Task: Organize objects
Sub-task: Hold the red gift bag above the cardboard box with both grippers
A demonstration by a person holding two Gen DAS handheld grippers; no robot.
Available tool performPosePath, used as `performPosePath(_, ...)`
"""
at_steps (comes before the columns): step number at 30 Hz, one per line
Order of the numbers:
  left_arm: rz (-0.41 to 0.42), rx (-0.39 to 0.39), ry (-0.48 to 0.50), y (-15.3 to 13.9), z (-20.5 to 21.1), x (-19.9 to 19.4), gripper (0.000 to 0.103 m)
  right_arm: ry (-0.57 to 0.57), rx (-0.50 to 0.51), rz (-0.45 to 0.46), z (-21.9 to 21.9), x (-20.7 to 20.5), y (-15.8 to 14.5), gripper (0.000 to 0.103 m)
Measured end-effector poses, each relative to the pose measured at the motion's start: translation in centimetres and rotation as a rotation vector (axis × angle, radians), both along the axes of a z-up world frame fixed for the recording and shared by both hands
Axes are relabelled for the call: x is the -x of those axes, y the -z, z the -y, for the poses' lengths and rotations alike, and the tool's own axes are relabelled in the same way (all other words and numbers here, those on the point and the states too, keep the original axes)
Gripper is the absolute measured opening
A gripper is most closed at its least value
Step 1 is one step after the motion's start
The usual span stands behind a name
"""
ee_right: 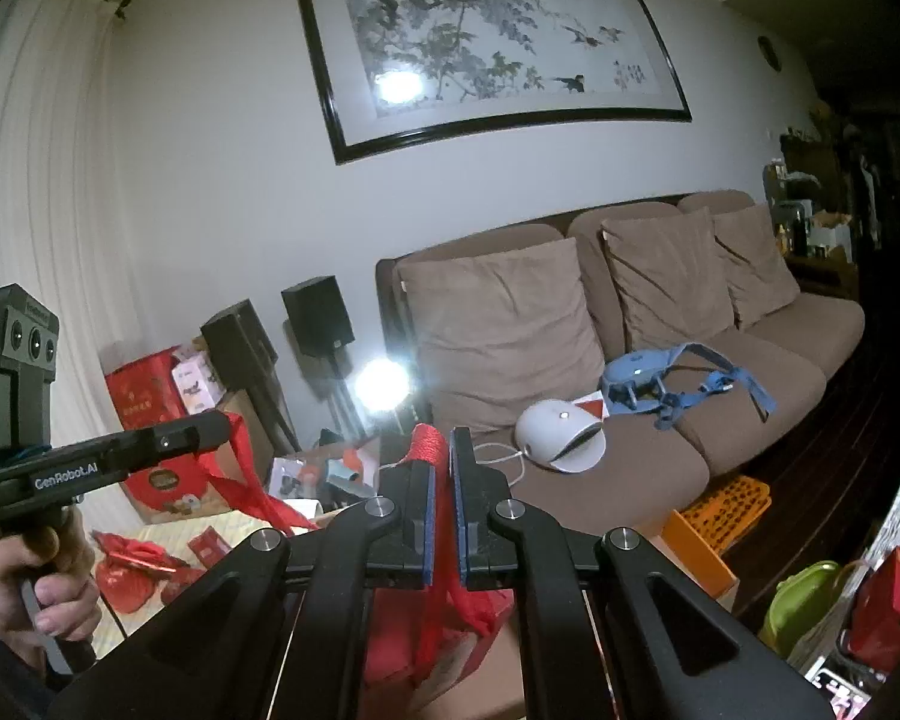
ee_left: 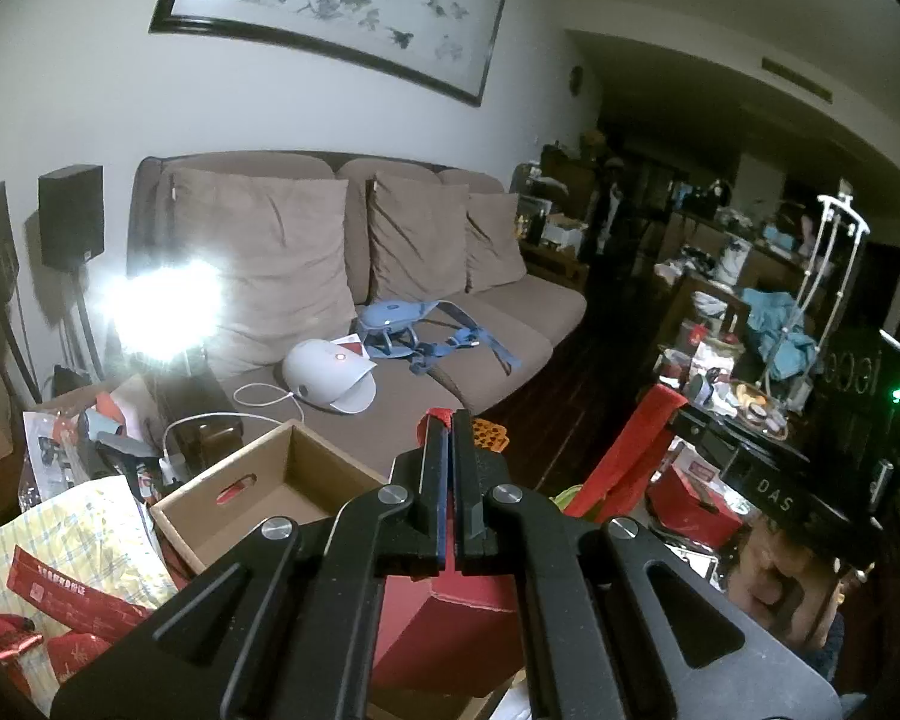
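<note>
A red bag (ee_left: pixel 450 630) hangs below both grippers, its cloth handles leading up to them. In the left wrist view my left gripper (ee_left: pixel 448 420) is shut on one red handle (ee_left: pixel 437 416), which sticks out at the fingertips. The right wrist view shows my right gripper (ee_right: pixel 447 441) shut on the other red handle (ee_right: pixel 427 444), with the bag (ee_right: pixel 438 630) under it. The left gripper (ee_right: pixel 222 423) shows at the left, in a person's hand (ee_right: pixel 36 588), a red strap (ee_right: pixel 240 480) trailing from its tip. The right gripper's body (ee_left: pixel 750 480) is at the right of the left view.
An open, empty cardboard box (ee_left: pixel 282 480) stands just beyond the bag. Behind it a brown sofa (ee_left: pixel 510 324) holds a white domed device (ee_left: pixel 330 381) and a blue strapped carrier (ee_left: pixel 414 330). Red packages and papers (ee_left: pixel 72 540) crowd the left. An orange crate (ee_right: pixel 726 504) and a green bag (ee_right: pixel 804 600) lie right.
</note>
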State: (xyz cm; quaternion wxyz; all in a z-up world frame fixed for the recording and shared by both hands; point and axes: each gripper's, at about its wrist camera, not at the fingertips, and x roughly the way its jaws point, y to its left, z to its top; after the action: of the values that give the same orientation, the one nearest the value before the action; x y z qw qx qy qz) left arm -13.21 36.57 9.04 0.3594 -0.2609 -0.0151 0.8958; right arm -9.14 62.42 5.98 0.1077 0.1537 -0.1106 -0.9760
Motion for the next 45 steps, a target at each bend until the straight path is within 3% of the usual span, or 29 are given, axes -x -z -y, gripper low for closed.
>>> performPosePath(45, 0.069, 0.016, -0.012, 2.8, 0.2, 2.8, 0.001, -0.065, -0.049, 0.090, 2.4, 2.4, 2.0, 0.003)
